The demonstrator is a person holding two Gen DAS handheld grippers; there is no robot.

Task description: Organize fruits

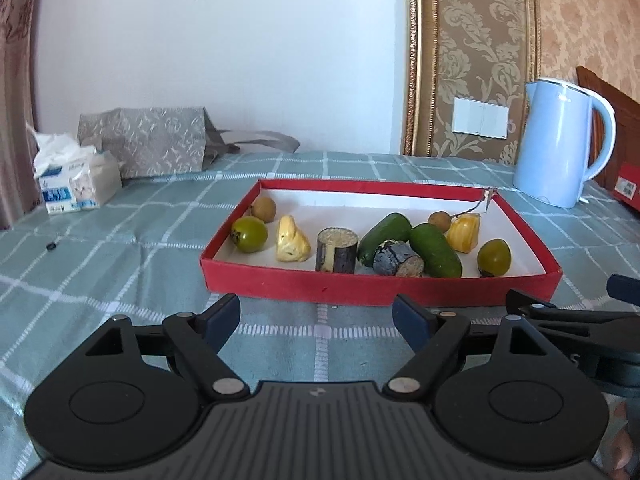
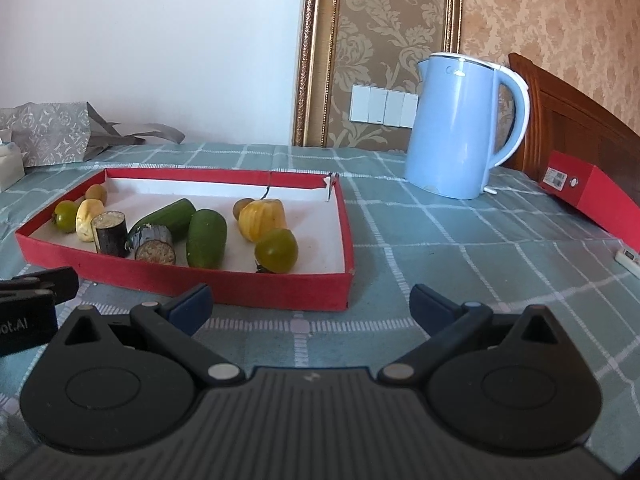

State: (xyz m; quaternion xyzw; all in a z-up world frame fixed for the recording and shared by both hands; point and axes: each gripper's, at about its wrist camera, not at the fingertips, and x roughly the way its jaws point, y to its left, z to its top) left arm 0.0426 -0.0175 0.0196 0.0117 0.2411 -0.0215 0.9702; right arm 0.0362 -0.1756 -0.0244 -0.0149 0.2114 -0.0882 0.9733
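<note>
A red shallow box (image 1: 360,286) (image 2: 248,290) with a white floor holds the fruits. In it lie two green cucumber-like fruits (image 1: 434,250) (image 2: 207,238), two dark sugarcane pieces (image 1: 337,250) (image 2: 111,233), two yellow jackfruit pieces (image 1: 291,240) (image 2: 262,220), two green round fruits (image 1: 249,234) (image 2: 277,251) and two brown longans (image 1: 264,209) (image 2: 242,207). My left gripper (image 1: 318,320) is open and empty, just before the box's near wall. My right gripper (image 2: 312,304) is open and empty, before the box's near right corner.
A light blue kettle (image 1: 560,144) (image 2: 460,128) stands right of the box on the green checked tablecloth (image 1: 120,248). A tissue pack (image 1: 74,178) and a grey patterned bag (image 1: 148,142) sit at the back left. A red carton (image 2: 592,196) lies at the far right.
</note>
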